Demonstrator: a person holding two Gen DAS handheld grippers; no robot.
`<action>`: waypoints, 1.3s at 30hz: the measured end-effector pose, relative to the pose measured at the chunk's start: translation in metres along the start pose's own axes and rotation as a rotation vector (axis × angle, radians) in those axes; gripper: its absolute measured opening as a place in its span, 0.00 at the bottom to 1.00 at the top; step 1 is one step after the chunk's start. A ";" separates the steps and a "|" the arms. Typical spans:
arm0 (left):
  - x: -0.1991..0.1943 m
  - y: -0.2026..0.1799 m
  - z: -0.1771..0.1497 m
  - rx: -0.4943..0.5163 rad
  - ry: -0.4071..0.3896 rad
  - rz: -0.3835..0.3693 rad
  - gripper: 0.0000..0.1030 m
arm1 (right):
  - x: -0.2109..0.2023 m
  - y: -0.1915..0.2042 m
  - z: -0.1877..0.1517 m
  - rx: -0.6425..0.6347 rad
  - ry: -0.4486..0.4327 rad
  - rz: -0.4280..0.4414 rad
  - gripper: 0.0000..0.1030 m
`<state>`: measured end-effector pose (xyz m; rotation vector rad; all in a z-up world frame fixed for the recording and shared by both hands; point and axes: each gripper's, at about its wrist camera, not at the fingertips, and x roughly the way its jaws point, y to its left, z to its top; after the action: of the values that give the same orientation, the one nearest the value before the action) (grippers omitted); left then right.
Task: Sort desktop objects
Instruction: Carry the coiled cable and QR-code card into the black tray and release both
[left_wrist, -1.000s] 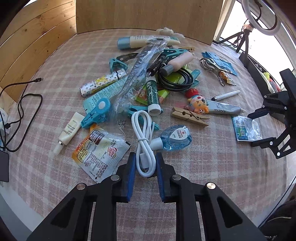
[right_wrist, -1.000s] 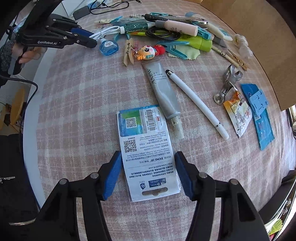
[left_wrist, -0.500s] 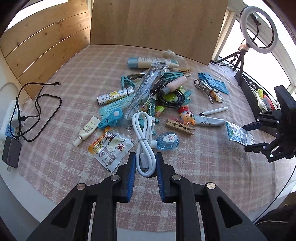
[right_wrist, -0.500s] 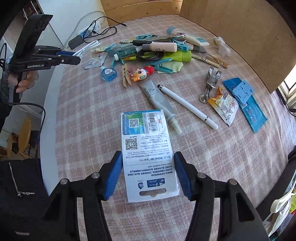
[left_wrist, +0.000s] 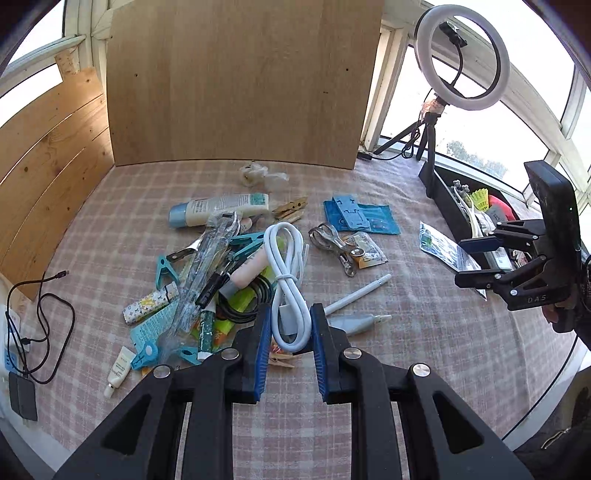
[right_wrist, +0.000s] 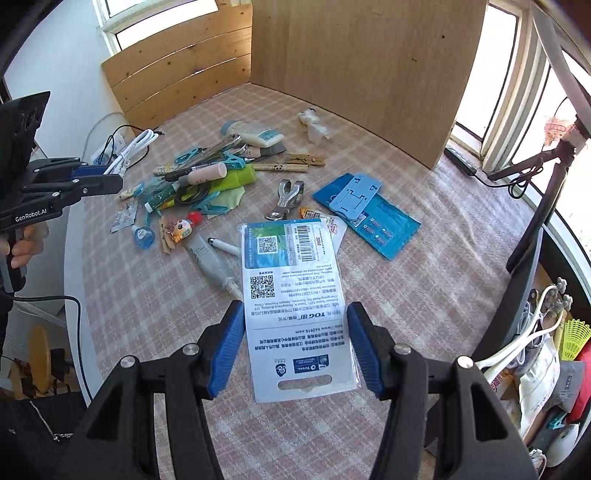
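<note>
My left gripper (left_wrist: 289, 325) is shut on a coiled white USB cable (left_wrist: 287, 269) and holds it up above the table. It also shows in the right wrist view (right_wrist: 107, 177) with the cable (right_wrist: 133, 147). My right gripper (right_wrist: 295, 328) is shut on a flat white packet with QR codes (right_wrist: 291, 295), lifted off the cloth; it shows at the right of the left wrist view (left_wrist: 469, 258) with the packet (left_wrist: 443, 245). A heap of desktop objects (left_wrist: 221, 273) lies on the checked tablecloth (left_wrist: 406, 332).
The heap holds a lotion tube (left_wrist: 218, 210), teal clips (left_wrist: 166, 266), a black cable coil (left_wrist: 247, 299), wooden pegs (left_wrist: 290, 208), metal clip (left_wrist: 332, 243), blue packets (left_wrist: 362, 218), white stylus (left_wrist: 358, 293). A black bin (left_wrist: 472, 206) stands right. Wooden boards (left_wrist: 240, 81) wall the back.
Both grippers have risen well above the table and pulled back, carrying the white cable and the packet with them. The heap has not moved.
</note>
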<state>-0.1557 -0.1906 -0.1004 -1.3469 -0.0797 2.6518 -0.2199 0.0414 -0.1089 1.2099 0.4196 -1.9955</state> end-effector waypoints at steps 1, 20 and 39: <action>0.003 -0.010 0.009 0.017 -0.007 -0.015 0.19 | -0.005 -0.008 -0.001 0.018 -0.012 -0.009 0.53; 0.097 -0.276 0.122 0.276 0.018 -0.253 0.19 | -0.129 -0.220 -0.136 0.592 -0.165 -0.367 0.53; 0.144 -0.370 0.134 0.345 0.088 -0.283 0.52 | -0.158 -0.284 -0.191 0.721 -0.205 -0.525 0.63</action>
<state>-0.3013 0.2019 -0.0904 -1.2314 0.1775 2.2437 -0.2706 0.4150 -0.0970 1.3791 -0.1317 -2.8401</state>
